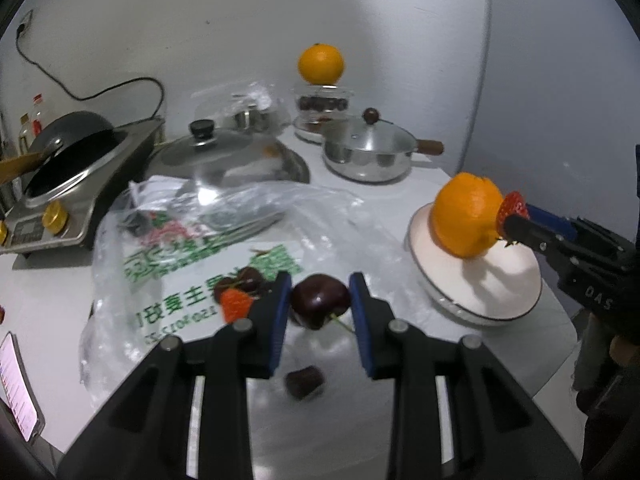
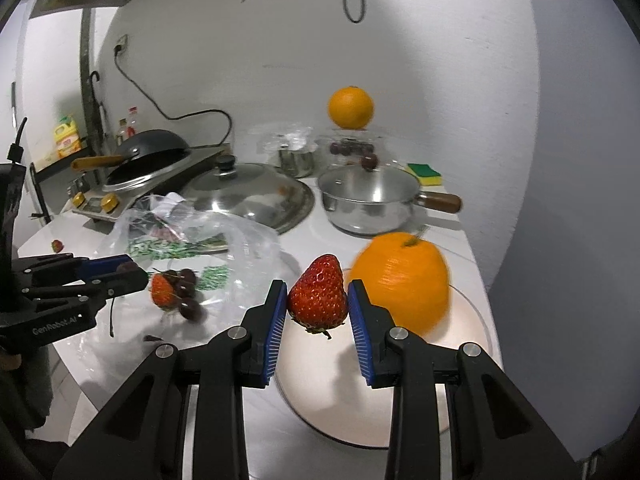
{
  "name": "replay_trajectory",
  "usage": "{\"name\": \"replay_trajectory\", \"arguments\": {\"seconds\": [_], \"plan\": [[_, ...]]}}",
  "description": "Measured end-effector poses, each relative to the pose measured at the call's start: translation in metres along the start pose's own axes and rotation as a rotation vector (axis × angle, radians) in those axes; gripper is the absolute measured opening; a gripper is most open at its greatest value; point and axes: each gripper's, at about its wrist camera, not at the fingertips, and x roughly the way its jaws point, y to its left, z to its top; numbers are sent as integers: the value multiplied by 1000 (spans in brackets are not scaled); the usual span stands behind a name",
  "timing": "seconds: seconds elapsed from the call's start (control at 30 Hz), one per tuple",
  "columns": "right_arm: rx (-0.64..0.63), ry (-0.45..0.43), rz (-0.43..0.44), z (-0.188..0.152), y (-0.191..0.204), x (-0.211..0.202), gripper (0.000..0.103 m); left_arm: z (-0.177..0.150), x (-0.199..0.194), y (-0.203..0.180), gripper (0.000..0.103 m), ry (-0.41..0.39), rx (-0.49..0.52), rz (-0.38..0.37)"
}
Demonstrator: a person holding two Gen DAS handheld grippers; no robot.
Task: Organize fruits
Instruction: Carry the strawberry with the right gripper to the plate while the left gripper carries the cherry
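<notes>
My left gripper [image 1: 320, 285] is shut on a dark red cherry [image 1: 320, 304], held above the plastic bag [image 1: 192, 256]. On that bag lie a strawberry [image 1: 236, 305] and a few cherries [image 1: 245, 278]. My right gripper [image 2: 317, 287] is shut on a red strawberry [image 2: 318, 296], tip up, over the white plate [image 2: 340, 400]. An orange [image 2: 400, 280] rests on that plate, just right of the strawberry. In the left wrist view the right gripper [image 1: 515, 218] holds its strawberry [image 1: 514, 207] against the orange [image 1: 464, 220]. Farther back, a second orange [image 1: 320, 63] sits on a glass bowl [image 1: 324, 102] of cherries.
A steel pot [image 2: 370, 200] with a wooden handle and a glass lid [image 2: 256, 196] stand behind the bag. A wok on a stove [image 2: 144, 160] is at the left, a sponge [image 2: 424, 174] at the back right. A small dark piece [image 1: 304, 382] lies on the counter. A phone [image 1: 18, 396] lies near the left edge.
</notes>
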Motion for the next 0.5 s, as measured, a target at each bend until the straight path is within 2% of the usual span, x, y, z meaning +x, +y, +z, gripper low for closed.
{"name": "replay_trajectory", "arguments": {"seconds": [0.5], "plan": [[56,11,-29,-16,-47,-6,34,9,19,-51,31,19,63,-39]]}}
